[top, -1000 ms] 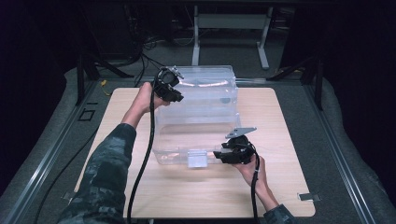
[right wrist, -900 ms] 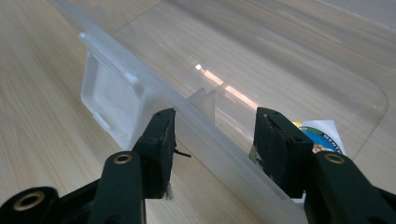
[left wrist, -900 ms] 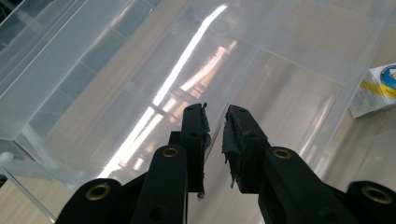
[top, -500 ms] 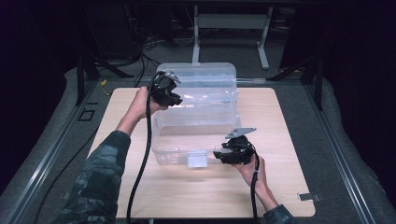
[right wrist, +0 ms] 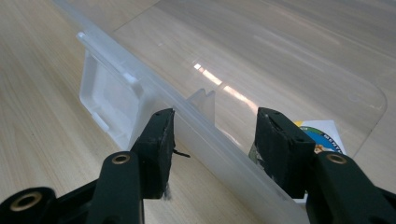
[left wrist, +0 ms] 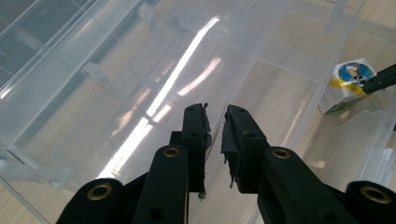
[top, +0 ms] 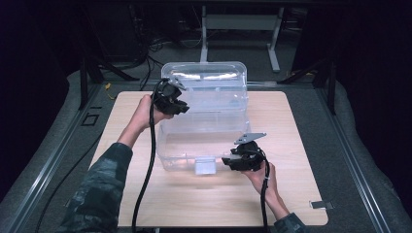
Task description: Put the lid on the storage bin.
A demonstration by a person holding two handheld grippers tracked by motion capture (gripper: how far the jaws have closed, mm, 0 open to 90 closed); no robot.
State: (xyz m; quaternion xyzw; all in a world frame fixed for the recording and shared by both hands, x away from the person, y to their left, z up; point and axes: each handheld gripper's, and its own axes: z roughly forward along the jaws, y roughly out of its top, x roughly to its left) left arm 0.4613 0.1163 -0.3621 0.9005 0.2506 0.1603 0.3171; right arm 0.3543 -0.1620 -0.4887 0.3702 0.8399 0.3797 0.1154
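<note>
Clear plastic bin [top: 204,141] sits mid-table [top: 301,194], its lid [top: 206,80] raised at the far side. Your left hand-held gripper [top: 176,101] is at the lid's left edge, jaws drawn nearly together; whether the edge is pinched between them, you cannot tell. Your right hand-held gripper [top: 232,160] straddles the bin's near rim [right wrist: 205,135], one jaw outside, one inside, near the latch tab [top: 205,166]. Whether its pads press the rim is unclear. A small labelled box [left wrist: 348,86] lies inside the bin.

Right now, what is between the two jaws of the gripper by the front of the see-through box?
In the right gripper view, the clear box's front rim runs between the right gripper jaws, one jaw on each side. The clasp hangs just beside them.
</note>
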